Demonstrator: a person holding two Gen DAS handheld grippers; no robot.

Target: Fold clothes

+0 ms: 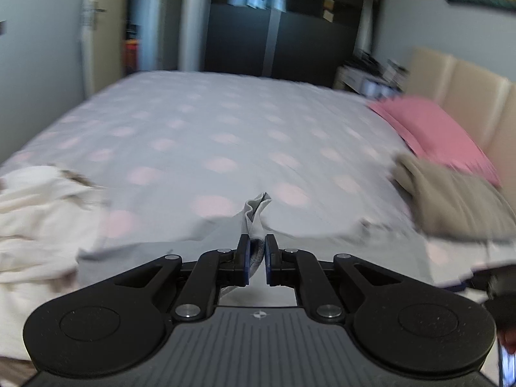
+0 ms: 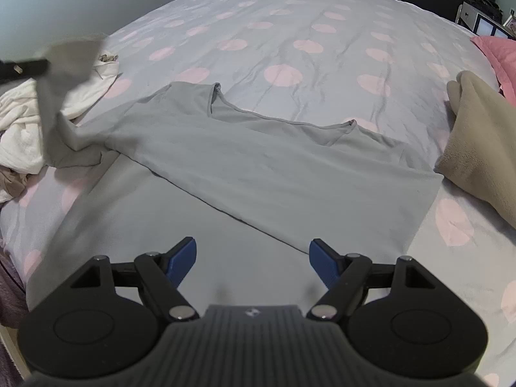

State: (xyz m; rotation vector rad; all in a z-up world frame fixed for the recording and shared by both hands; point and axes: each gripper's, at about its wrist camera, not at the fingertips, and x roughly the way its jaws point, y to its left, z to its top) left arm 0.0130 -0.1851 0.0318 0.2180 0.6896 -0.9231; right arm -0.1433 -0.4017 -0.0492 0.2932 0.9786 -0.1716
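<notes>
A grey T-shirt [image 2: 258,167] lies spread on the dotted bedspread [image 2: 290,16], neckline towards the far side. Its left sleeve [image 2: 61,74] is lifted off the bed. My left gripper [image 1: 257,251] is shut on a bunched fold of this grey fabric [image 1: 258,209]; in the right wrist view it shows as a blurred dark bar [image 2: 22,67] at the left edge. My right gripper [image 2: 252,258] hangs open over the shirt's near part, with nothing between its blue pads [image 2: 180,258].
A cream pile of clothes [image 2: 19,122] lies at the bed's left edge. A tan garment [image 2: 477,148] and a pink pillow [image 1: 432,129] sit on the right, by the beige headboard [image 1: 467,90]. A dark wardrobe [image 1: 283,32] stands beyond the bed.
</notes>
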